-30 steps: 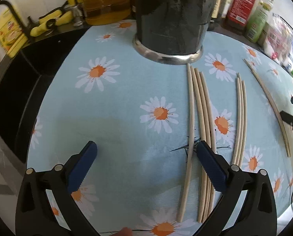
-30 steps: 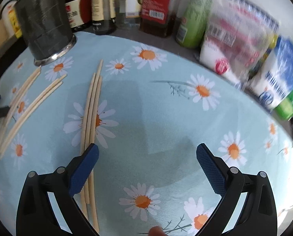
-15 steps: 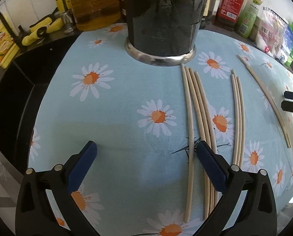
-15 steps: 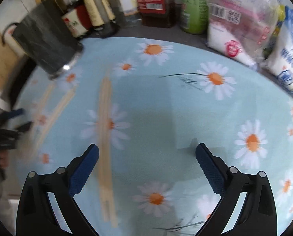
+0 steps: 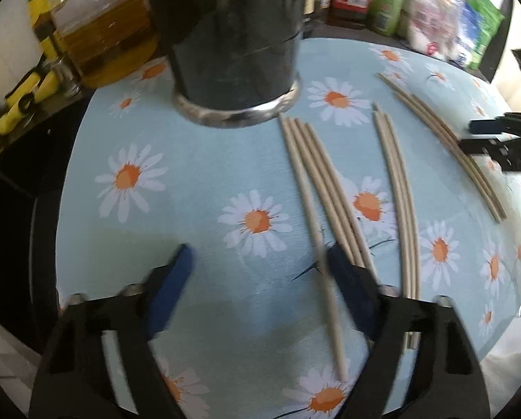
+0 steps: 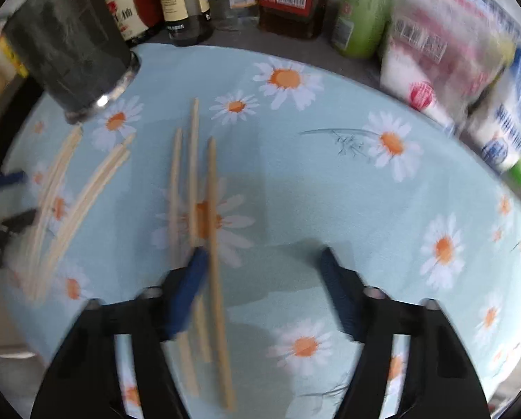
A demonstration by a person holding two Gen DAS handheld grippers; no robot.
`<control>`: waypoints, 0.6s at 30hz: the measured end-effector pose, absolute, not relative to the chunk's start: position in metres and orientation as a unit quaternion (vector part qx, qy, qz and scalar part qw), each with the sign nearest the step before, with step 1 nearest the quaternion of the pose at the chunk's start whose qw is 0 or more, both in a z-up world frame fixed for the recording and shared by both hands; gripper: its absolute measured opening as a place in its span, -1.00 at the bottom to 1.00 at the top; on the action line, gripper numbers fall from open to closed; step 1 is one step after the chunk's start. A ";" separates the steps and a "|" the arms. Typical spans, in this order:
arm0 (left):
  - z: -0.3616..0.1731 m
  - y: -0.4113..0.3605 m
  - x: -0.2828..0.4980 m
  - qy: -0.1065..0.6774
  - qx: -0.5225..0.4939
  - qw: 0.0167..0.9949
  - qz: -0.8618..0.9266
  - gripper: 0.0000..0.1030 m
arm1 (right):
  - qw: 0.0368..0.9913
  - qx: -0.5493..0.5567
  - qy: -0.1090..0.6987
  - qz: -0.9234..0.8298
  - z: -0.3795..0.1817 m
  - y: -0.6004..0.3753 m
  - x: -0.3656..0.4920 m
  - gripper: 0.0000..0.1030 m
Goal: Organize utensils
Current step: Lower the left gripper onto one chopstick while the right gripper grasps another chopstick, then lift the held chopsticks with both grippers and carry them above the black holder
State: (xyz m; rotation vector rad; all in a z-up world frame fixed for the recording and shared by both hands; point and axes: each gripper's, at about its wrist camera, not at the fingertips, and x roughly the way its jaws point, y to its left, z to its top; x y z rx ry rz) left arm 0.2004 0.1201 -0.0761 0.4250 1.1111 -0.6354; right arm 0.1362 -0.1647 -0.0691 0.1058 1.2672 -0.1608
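Observation:
Several wooden chopsticks lie in groups on the daisy-print cloth (image 5: 208, 188). A dark utensil holder (image 5: 232, 45) with a metal base stands at the back. My left gripper (image 5: 258, 272) is open low over the cloth; one chopstick (image 5: 316, 230) lies between its fingers, close to the right finger (image 5: 351, 289). My right gripper (image 6: 262, 272) is open over another group of three chopsticks (image 6: 194, 202); one chopstick (image 6: 215, 244) lies just inside its left finger (image 6: 187, 289). The holder also shows in the right wrist view (image 6: 68, 45).
Bottles, an oil jug (image 5: 103, 38) and food packets (image 6: 445, 45) line the back edge. Two more chopstick groups (image 5: 396, 188) (image 5: 445, 139) lie right of the left gripper. The right gripper shows at the right edge of the left wrist view (image 5: 505, 139).
Both grippers have dropped lower and closed partly, each now straddling a chopstick. The right gripper shifted left over its group of three.

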 end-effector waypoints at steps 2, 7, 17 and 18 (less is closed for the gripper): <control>-0.073 0.123 0.202 0.513 0.198 0.778 -0.304 -0.12 | 0.802 0.050 0.591 -0.076 -0.067 -0.161 0.137 -0.80; -0.072 0.139 0.213 0.530 0.173 0.776 -0.294 -0.86 | 0.814 0.040 0.568 -0.114 -0.068 -0.159 0.122 -0.91; -0.072 0.167 0.206 0.571 0.078 0.772 -0.268 -0.91 | 0.846 0.087 0.516 -0.103 -0.046 -0.176 0.083 -0.91; -0.070 0.172 0.202 0.568 0.073 0.776 -0.264 -0.91 | 0.850 0.088 0.511 -0.099 -0.045 -0.176 0.084 -0.91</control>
